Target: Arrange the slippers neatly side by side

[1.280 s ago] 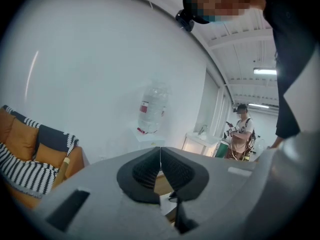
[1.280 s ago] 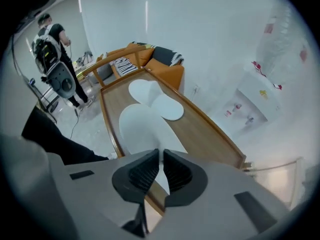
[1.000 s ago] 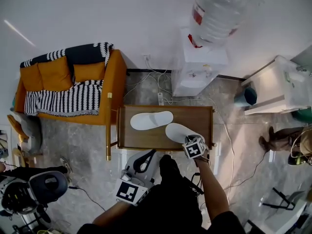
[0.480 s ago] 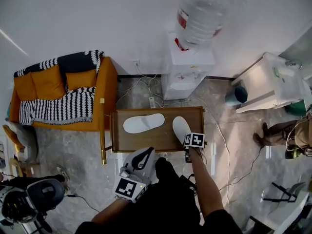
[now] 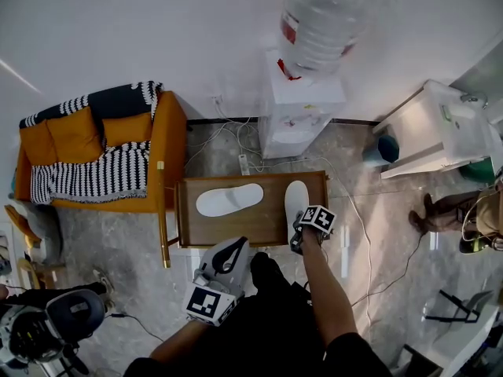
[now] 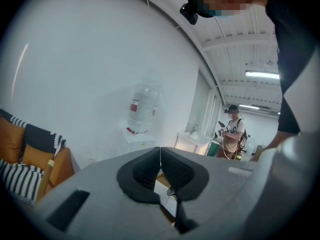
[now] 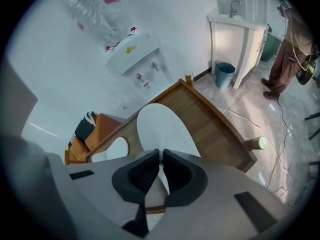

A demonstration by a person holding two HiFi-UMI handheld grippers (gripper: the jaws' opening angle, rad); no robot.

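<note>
slipper (image 5: pixel 295 199) heel (under right gripper (image 5: pixel 300 228)), bottle (image 5: pixel 322 22) cropped

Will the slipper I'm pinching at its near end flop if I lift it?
Likely thin and light: the right gripper pinches its near edge with jaws almost closed. The white slipper looks flat and soft, so it may droop. Sliding it on the table seems safer.
</note>
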